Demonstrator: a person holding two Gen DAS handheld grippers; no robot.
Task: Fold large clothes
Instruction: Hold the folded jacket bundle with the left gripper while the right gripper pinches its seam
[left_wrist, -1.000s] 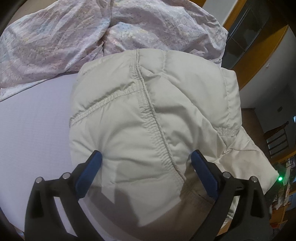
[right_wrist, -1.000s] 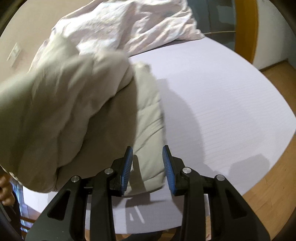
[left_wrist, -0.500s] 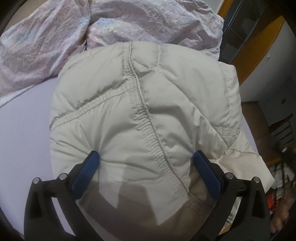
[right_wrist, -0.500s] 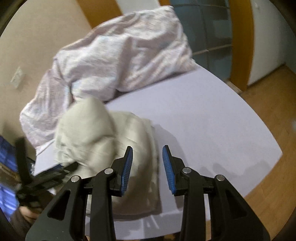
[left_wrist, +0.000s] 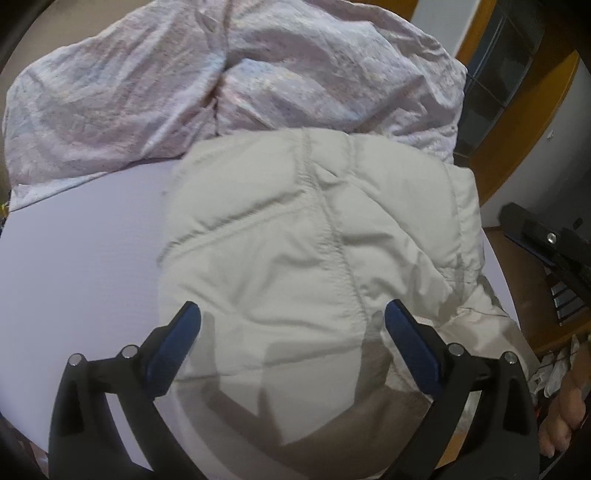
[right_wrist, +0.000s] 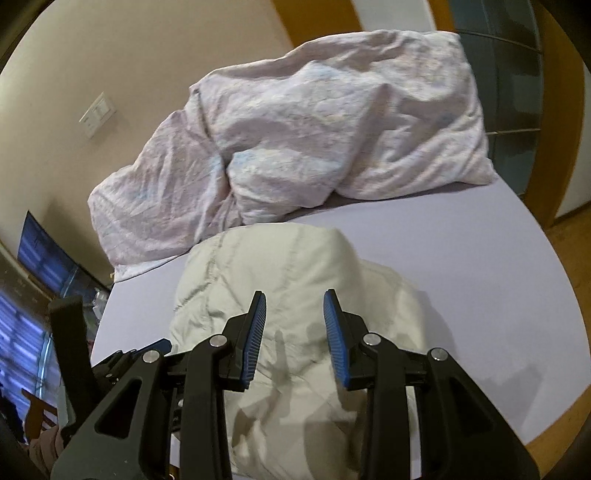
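The right gripper (right_wrist: 294, 325) has swung over the folded beige padded jacket (left_wrist: 314, 266), part-open and empty; the left gripper (left_wrist: 291, 332) hovers wide-open above it.

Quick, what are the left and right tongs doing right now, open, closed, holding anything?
Left tongs: wide open over the beige jacket, holding nothing.
Right tongs: open above the same jacket, holding nothing.

Jacket's (left_wrist: 306, 258) near hem behind the fingers (left_wrist: 173, 343)
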